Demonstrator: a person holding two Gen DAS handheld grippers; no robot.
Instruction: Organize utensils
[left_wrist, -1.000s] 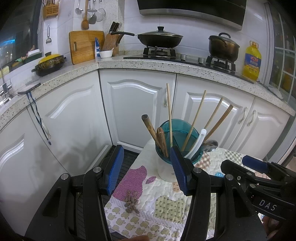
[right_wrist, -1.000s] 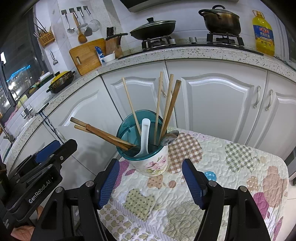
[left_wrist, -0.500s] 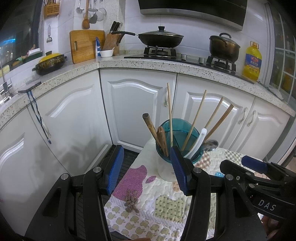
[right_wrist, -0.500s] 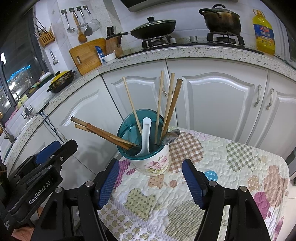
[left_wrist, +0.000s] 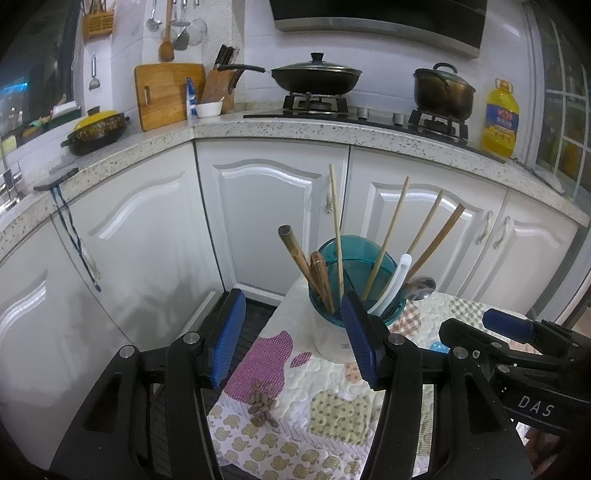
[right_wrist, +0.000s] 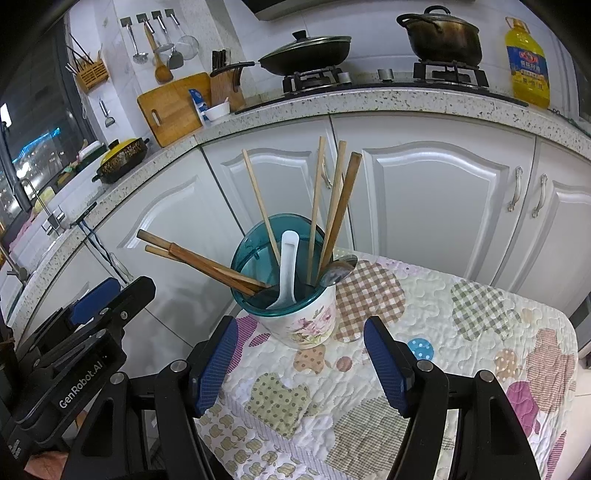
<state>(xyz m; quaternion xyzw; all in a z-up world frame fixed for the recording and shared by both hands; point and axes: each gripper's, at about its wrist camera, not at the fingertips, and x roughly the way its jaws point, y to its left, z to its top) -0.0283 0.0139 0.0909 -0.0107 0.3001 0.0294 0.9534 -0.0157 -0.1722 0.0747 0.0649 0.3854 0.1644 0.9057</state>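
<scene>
A floral cup with a teal rim stands near the left edge of a quilted table. It holds several wooden chopsticks, brown wooden handles, a white plastic spoon and a metal spoon. The cup also shows in the left wrist view. My right gripper is open and empty, just in front of the cup. My left gripper is open and empty, to the cup's left front. Each gripper shows in the other's view.
White cabinet doors stand right behind the table. The stone counter carries a wok, a pot, an oil bottle, a cutting board and a knife block. The table's left edge drops to a dark floor.
Both grippers stay open and nearly still. The views have shifted only slightly; the cup and utensils have not moved.
</scene>
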